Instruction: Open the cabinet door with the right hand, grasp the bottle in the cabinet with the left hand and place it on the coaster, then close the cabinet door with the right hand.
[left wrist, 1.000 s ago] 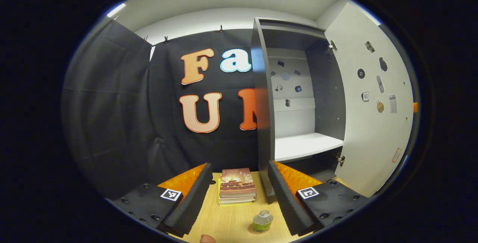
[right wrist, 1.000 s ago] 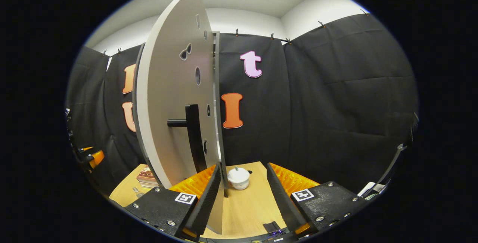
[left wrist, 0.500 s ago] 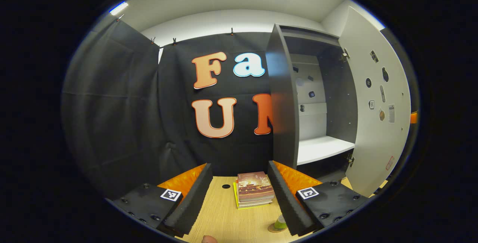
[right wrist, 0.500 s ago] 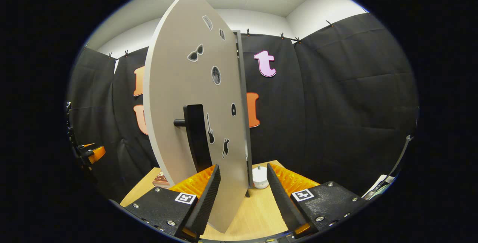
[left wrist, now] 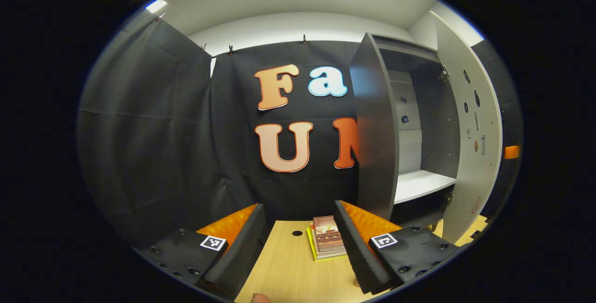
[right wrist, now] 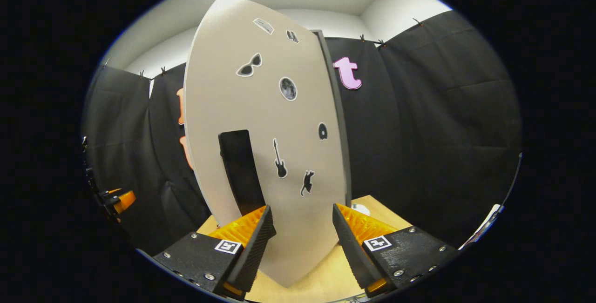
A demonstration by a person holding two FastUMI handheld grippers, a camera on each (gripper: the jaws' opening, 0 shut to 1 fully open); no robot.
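The grey cabinet [left wrist: 375, 131] stands at the right of the left gripper view, its pale door [left wrist: 472, 154] part open and its white shelf [left wrist: 421, 183] bare. My left gripper [left wrist: 300, 247] is open over the wooden table [left wrist: 288, 270]. Its right finger [left wrist: 358, 256] hides the bottle, and a sliver of coaster [left wrist: 355, 283] peeks out beside it. In the right gripper view the door [right wrist: 279, 121] faces me close up, with stickers and a black handle [right wrist: 240, 172]. My right gripper [right wrist: 300, 242] is open just in front of the door's lower part, right of the handle.
A stack of books [left wrist: 327, 242] lies on the table ahead of the left gripper, beside a small cable hole [left wrist: 297, 233]. A white lidded pot [right wrist: 359, 208] sits past the door's edge. The other gripper [right wrist: 116, 199] shows far left in the right gripper view.
The door has swung further toward shut, now nearly face-on to the right gripper. The left gripper view has shifted left, and the bottle on its coaster slid behind the right finger.
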